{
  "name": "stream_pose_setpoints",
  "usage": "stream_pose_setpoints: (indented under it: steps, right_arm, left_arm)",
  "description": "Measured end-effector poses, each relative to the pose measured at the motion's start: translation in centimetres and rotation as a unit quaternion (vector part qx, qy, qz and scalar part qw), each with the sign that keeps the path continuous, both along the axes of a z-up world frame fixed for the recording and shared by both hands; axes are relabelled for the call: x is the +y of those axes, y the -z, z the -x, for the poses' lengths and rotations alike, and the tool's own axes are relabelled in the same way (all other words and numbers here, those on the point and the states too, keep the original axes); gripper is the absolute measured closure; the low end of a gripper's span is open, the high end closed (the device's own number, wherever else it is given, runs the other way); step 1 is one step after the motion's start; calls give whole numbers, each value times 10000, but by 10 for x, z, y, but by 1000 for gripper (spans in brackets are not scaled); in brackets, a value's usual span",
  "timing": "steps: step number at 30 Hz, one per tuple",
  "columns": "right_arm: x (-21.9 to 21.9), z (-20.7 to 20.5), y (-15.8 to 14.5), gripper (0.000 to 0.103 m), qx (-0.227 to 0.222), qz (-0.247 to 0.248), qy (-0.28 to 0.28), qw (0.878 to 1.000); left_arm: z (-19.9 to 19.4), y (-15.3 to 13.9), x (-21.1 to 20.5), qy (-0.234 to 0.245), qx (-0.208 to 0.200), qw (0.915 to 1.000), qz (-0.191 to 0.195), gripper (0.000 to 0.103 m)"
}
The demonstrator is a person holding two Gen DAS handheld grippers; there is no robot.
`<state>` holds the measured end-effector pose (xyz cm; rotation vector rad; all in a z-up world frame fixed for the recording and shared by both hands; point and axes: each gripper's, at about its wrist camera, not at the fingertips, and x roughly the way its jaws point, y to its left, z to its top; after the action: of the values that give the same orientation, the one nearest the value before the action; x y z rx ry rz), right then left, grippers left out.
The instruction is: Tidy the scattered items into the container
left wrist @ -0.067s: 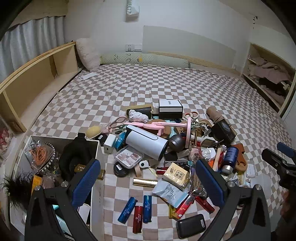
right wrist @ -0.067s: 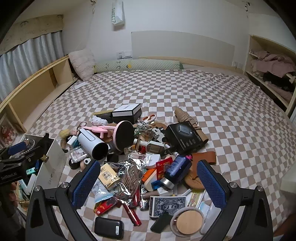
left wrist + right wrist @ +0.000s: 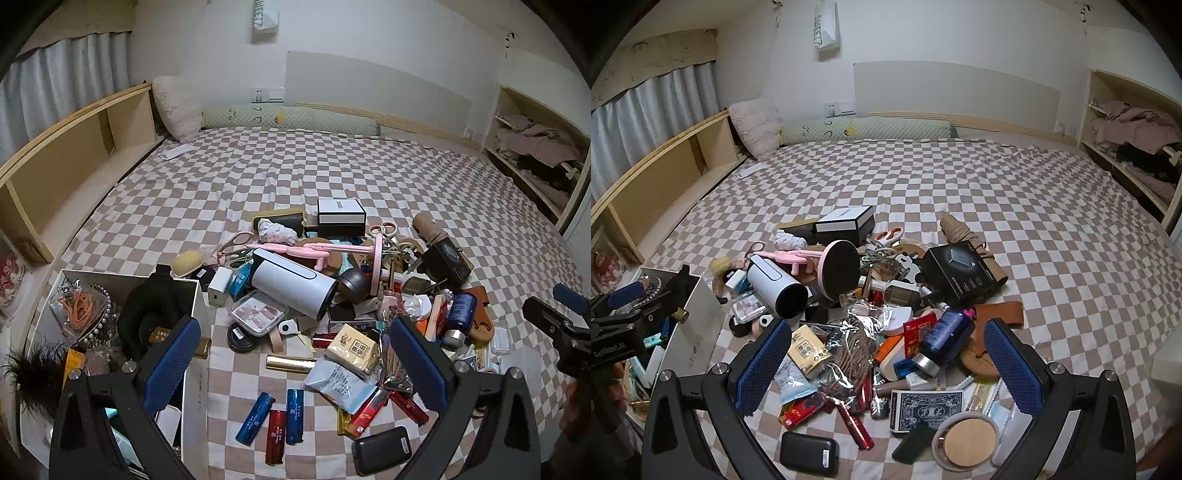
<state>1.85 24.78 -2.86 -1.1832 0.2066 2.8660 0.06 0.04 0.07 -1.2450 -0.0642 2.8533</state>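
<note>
A heap of small items lies on the checkered bed: a white cylinder (image 3: pixel 293 286), a black-and-white box (image 3: pixel 340 216), a pink stand (image 3: pixel 377 264), a blue bottle (image 3: pixel 945 334), lighters (image 3: pixel 275 415) and a black power bank (image 3: pixel 382 448). A white container (image 3: pixel 197 295) at the left holds several things, among them a black cloth (image 3: pixel 151 314). My left gripper (image 3: pixel 295 369) is open and empty, above the heap's near edge beside the container. My right gripper (image 3: pixel 888 365) is open and empty over the heap's right part.
A wooden shelf (image 3: pixel 74 155) runs along the left side. Pillows (image 3: pixel 173 107) lie at the headboard. An open shelf with clothes (image 3: pixel 535 147) stands at the right. The far part of the bed (image 3: pixel 332 166) holds only a small white item.
</note>
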Motion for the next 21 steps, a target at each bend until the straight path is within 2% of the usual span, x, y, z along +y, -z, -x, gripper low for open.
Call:
stream_pose_setpoints:
  steps: [21]
  right_arm:
    - [-5,1,1,0,-97,-64,-36,9999]
  left_arm:
    - [-4,-3,6,11,38,10000,64,0]
